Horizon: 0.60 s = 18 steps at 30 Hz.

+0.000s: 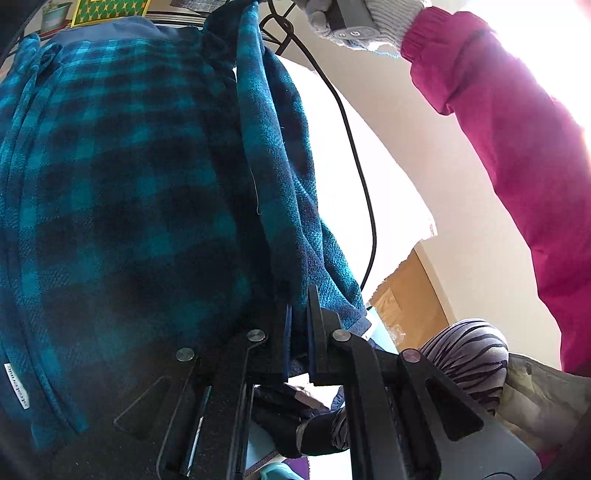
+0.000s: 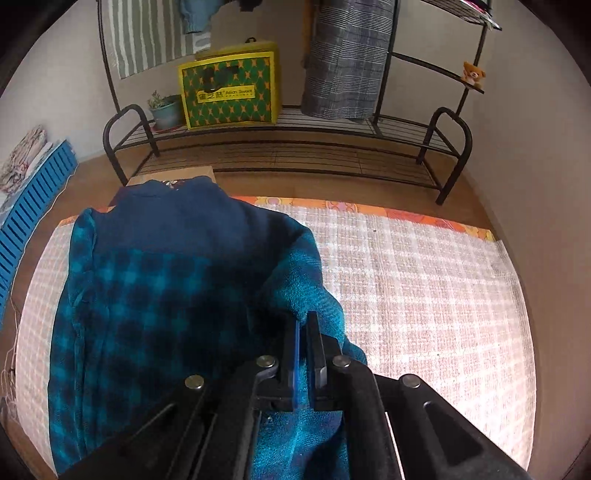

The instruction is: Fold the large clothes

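Observation:
A large teal-and-black plaid fleece garment [image 2: 155, 288] with a plain navy upper part lies on a pale checked mat [image 2: 424, 288]. In the right wrist view my right gripper [image 2: 303, 321] is shut on a teal fold at the garment's right edge. In the left wrist view the same garment [image 1: 129, 184] fills the left side. My left gripper [image 1: 300, 295] is shut on a hanging strip of its fabric, which runs up toward a gloved hand [image 1: 384, 22] at the top edge. A magenta sleeve [image 1: 509, 147] runs down the right.
A black metal rack [image 2: 295, 147] stands beyond the mat, holding a green-and-yellow box [image 2: 229, 88], a potted plant [image 2: 164, 110] and hanging grey checked cloth [image 2: 347, 55]. A blue slatted crate [image 2: 33, 199] lies left. A black cable [image 1: 354, 147] dangles beside the fabric, near a striped knee [image 1: 469, 354].

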Tool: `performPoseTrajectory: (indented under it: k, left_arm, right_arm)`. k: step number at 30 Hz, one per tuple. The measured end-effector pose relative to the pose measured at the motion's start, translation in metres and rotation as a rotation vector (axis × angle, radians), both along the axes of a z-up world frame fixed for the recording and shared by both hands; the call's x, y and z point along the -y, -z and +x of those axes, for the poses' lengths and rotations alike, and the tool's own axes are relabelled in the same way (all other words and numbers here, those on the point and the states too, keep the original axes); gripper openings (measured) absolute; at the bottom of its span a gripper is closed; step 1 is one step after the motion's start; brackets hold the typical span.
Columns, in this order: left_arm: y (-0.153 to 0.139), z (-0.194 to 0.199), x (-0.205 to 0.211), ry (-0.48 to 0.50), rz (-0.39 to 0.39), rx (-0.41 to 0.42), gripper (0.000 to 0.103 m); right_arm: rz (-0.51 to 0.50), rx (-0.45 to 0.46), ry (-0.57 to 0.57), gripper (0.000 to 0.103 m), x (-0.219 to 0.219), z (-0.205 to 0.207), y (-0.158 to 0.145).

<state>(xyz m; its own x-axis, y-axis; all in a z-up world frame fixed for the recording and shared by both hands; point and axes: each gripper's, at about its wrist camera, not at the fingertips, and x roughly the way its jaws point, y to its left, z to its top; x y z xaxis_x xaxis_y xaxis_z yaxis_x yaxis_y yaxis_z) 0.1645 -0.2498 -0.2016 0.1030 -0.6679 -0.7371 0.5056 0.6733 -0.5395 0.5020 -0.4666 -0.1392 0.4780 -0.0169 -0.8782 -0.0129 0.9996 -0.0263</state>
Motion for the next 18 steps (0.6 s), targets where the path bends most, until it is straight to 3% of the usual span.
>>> performPoseTrajectory:
  k: [5, 10, 15, 18]
  left_arm:
    - [0.007, 0.007, -0.011, -0.027, -0.004, -0.03, 0.004]
    - [0.015, 0.012, -0.017, -0.041, 0.003, -0.056, 0.004]
    - [0.026, 0.012, -0.015, -0.043, 0.013, -0.079, 0.004]
    - [0.027, 0.012, -0.02, -0.046, 0.016, -0.095, 0.004]
  right_arm:
    - [-0.05, -0.013, -0.083, 0.0, -0.058, 0.025, 0.019]
    - [-0.083, -0.05, -0.151, 0.0, -0.102, 0.043, 0.061]
    - [-0.042, -0.107, -0.151, 0.0, -0.112, 0.05, 0.104]
    - [-0.029, -0.125, -0.153, 0.001, -0.111, 0.047, 0.114]
